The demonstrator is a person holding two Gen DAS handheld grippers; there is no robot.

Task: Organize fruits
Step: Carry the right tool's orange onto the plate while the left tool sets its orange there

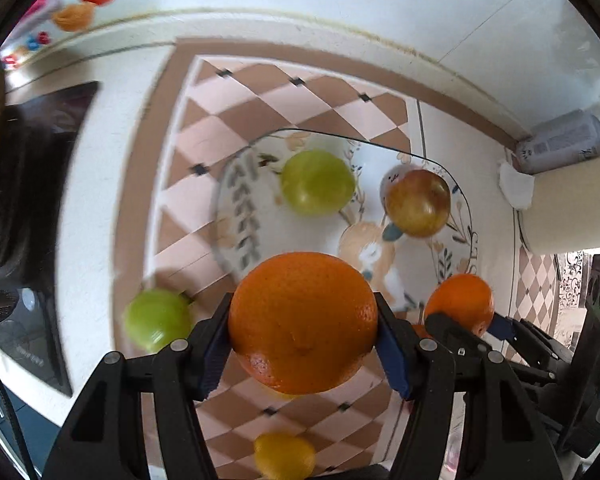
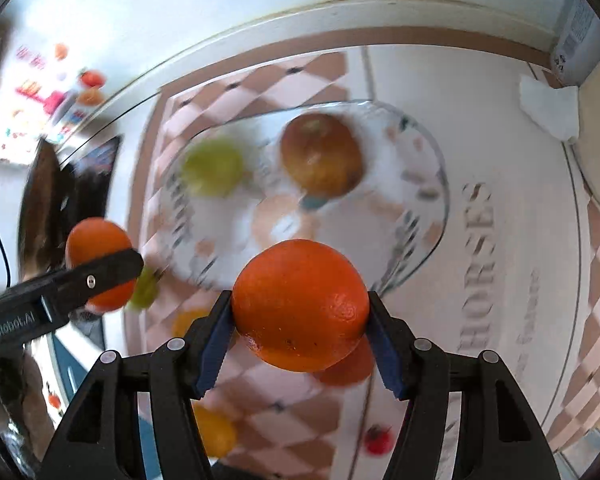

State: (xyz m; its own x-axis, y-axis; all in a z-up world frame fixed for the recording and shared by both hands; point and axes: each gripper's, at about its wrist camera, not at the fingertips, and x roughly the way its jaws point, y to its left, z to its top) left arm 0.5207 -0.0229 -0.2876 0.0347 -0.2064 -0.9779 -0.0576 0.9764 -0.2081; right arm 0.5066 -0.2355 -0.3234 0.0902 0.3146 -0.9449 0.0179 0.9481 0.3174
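Observation:
My left gripper [image 1: 303,330] is shut on a large orange [image 1: 302,323], held above the table in front of a patterned glass plate [image 1: 244,216]. My right gripper [image 2: 300,318] is shut on another orange [image 2: 300,314]; it shows in the left wrist view [image 1: 462,304] at the right. The plate [image 2: 424,216] holds a green apple [image 1: 317,182] and a red-yellow apple [image 1: 418,203]. A second green apple [image 1: 158,319] lies on the cloth left of the plate. A yellow lemon [image 1: 284,454] lies near the front.
A checked tablecloth [image 1: 236,92] covers the table. A paper roll [image 1: 568,208] and a can [image 1: 560,146] stand at the right. A dark screen [image 1: 32,184] is at the left. A small red tomato [image 2: 378,440], another lemon [image 2: 216,434] and a third orange [image 2: 350,368] lie below.

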